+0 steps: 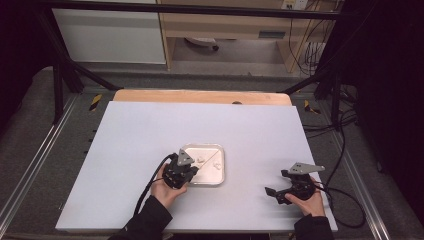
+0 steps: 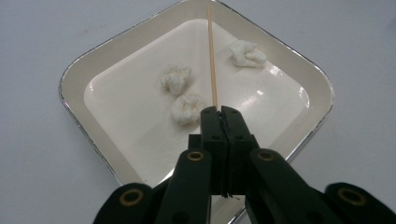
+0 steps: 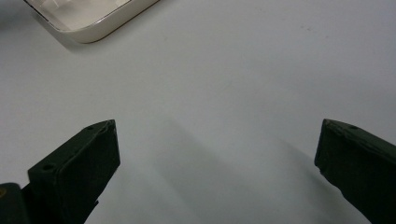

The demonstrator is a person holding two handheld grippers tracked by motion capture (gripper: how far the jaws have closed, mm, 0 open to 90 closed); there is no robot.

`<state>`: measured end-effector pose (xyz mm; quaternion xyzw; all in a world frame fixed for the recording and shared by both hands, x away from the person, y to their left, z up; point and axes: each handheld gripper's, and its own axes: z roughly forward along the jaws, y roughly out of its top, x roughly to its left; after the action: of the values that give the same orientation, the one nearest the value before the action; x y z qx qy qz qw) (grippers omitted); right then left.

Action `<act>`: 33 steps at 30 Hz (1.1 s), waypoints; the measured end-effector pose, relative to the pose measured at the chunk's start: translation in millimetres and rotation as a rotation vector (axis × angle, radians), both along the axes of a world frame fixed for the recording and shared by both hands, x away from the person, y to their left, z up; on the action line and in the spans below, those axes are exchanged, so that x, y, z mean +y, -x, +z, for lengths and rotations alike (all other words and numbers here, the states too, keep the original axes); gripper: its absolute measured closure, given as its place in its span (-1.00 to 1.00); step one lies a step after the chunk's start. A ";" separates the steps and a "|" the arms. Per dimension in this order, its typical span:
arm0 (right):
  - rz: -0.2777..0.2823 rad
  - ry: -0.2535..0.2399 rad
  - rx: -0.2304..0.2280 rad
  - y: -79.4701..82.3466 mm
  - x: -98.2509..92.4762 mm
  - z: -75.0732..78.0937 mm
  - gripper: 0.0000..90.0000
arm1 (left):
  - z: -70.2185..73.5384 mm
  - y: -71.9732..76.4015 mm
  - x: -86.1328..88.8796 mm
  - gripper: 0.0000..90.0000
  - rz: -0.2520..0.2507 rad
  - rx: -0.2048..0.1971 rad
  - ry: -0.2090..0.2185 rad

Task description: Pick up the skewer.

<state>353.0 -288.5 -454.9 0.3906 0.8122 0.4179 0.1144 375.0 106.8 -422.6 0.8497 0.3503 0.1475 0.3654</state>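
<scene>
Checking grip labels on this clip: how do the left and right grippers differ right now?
The left gripper is shut on a thin wooden stick; the right gripper is open, holding nothing. The left hangs over the white tray; the right is over bare table, apart from the tray. Both are hand-held.

High view overhead — tool views close, low — shared tray (image 1: 220, 150) corner.
</scene>
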 end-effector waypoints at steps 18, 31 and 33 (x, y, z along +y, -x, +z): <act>0.009 0.132 -0.056 1.7 23.2 12.7 -0.98 | 18.8 8.7 14.8 0.97 -0.088 0.016 0.019; 0.115 0.263 -0.175 9.7 48.8 25.5 -0.95 | 27.4 10.9 7.2 0.97 -0.156 0.027 -0.001; 0.132 0.279 -0.197 10.7 51.3 26.9 -0.94 | 28.2 11.0 4.9 0.97 -0.164 0.027 -0.005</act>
<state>342.3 -237.1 -428.0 0.2740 0.8710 0.3439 0.2192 364.0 111.7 -394.3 0.8783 0.2841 0.1066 0.3695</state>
